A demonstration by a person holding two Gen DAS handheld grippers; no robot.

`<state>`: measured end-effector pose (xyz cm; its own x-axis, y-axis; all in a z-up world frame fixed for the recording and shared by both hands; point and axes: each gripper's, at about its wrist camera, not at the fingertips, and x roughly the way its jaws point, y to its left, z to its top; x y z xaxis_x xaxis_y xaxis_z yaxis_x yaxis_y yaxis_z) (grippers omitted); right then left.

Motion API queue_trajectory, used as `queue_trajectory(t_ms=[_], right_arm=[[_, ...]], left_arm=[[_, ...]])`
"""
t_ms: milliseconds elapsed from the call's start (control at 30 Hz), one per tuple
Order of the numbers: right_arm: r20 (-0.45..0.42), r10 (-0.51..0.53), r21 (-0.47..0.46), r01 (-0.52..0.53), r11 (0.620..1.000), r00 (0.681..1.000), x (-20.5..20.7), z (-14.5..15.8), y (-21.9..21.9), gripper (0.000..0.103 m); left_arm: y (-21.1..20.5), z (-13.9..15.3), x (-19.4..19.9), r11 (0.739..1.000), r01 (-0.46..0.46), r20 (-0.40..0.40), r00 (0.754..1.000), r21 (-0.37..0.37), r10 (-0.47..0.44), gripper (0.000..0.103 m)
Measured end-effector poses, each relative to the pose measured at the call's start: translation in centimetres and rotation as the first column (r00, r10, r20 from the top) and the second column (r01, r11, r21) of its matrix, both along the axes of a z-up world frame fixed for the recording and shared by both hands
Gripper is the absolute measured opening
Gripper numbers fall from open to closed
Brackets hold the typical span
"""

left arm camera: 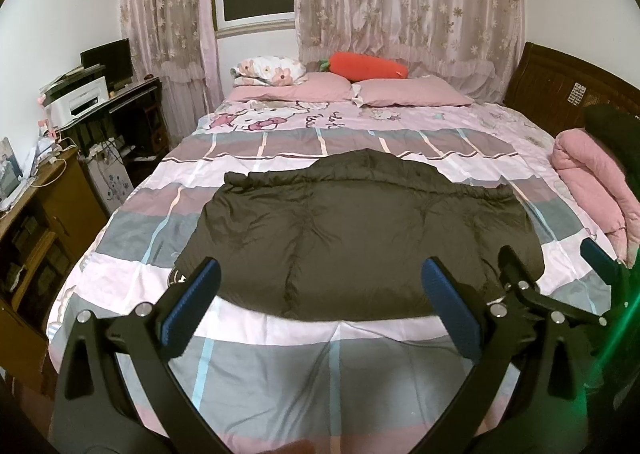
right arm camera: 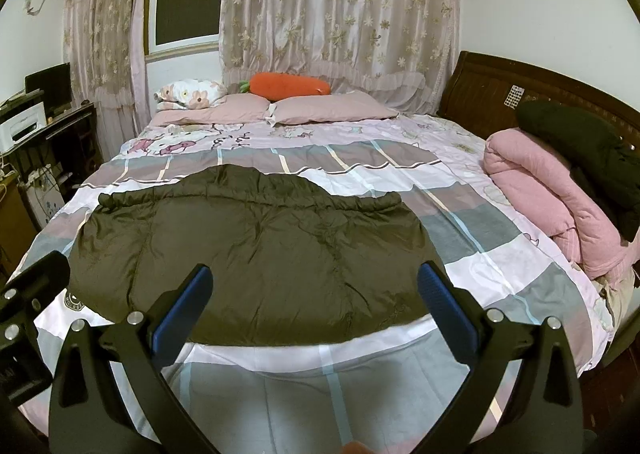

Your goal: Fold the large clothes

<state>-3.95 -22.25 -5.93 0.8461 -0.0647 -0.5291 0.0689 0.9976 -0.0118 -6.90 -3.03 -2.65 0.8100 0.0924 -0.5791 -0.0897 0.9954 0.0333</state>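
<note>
Hovering wide open and empty over the puffy dark jacket (left arm camera: 360,238), the left gripper (left arm camera: 320,310) and right gripper (right arm camera: 316,308) hold nothing; the thick, slippery cloth could slide out or spring back.

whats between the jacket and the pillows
Only bare bedspread lies between the jacket and the pillows; both views show it.
</note>
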Motion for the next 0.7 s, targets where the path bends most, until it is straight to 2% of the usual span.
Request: queue_trajectory(t_ms=[133,700], right_arm=[[0.014,0.012,-0.03,-0.012,0.999,1.0,-0.44,-0.13,0.17,0.102],[0.012,0.022,-0.027,-0.022,0.999,1.0,-0.36,-0.02,-0.41,0.102]], left_arm=[[-0.6,-0.46,-0.19,1.0,0.008,-0.002,1.0,0.015,-0.008,0.101],[-0.57,-0.43,-0.26,1.0,0.008,-0.003,1.0,0.01,-0.008,0.101]])
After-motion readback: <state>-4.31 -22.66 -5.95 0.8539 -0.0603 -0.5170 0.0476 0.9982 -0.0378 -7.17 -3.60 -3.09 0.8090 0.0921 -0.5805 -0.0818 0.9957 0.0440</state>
